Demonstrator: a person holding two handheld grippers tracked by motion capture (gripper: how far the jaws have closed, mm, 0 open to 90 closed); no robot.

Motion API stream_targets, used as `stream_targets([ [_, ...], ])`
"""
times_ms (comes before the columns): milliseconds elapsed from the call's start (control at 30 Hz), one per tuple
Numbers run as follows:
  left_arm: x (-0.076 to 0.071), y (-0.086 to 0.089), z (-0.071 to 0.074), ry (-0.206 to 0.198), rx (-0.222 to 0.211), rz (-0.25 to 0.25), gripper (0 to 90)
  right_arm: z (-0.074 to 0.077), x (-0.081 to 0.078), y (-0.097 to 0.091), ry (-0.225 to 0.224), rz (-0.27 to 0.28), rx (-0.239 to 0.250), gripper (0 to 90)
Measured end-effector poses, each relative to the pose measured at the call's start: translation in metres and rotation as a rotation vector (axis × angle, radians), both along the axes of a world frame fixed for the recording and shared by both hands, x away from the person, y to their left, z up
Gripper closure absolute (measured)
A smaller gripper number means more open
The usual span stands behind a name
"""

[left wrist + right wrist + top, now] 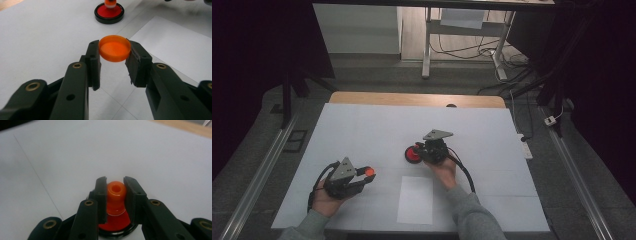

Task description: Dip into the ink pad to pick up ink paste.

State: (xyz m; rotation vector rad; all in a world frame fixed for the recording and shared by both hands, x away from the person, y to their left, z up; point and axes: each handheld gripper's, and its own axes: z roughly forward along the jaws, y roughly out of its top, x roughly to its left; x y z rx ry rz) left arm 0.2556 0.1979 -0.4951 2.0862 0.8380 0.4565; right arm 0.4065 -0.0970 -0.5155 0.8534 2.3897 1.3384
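Note:
My left gripper (113, 52) is shut on a flat round orange cap (114, 48), held just above the white table; in the high view the left gripper (366, 175) carries the orange cap (369, 171) at the table's front left. My right gripper (115, 191) is shut on the neck of a small orange bottle (116, 191) that stands on a red disc with a black rim (113, 226). In the high view the right gripper (419, 151) sits near the table's middle beside the red disc (413, 154). From the left gripper view the red disc (109, 12) lies farther off.
A white sheet of paper (415, 199) lies near the front edge between my hands. The white table cover (362, 130) ends at a wooden strip (412, 98) at the far side. Beyond it stand desk legs and cables (492, 50) on the floor.

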Motion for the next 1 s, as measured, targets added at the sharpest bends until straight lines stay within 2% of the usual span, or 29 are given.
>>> stream_targets([
  [33,0.0,0.0,0.0,0.0,0.0,0.0,64.7,0.003,0.0,-0.001,-0.008,-0.004,0.014,72.6],
  [133,0.0,0.0,0.0,0.0,0.0,-0.001,64.8,0.006,0.0,-0.002,-0.015,-0.001,0.01,72.6],
  [200,0.0,0.0,0.0,-0.001,0.0,-0.002,64.8,0.005,0.0,-0.001,-0.018,-0.006,-0.006,72.6],
  [567,0.0,0.001,0.0,0.0,-0.002,0.001,64.7,-0.004,0.005,0.003,-0.011,-0.01,-0.029,72.6],
  [767,0.0,0.001,0.0,-0.001,-0.001,0.001,64.7,-0.006,0.005,0.004,-0.006,0.002,-0.039,72.5],
  [867,0.0,0.001,0.0,-0.001,-0.001,0.001,64.7,-0.008,0.004,0.006,-0.006,0.008,-0.06,72.6],
  [1000,0.0,0.001,0.0,0.0,-0.001,0.0,64.7,-0.008,0.005,0.005,0.003,0.005,-0.053,72.7],
])
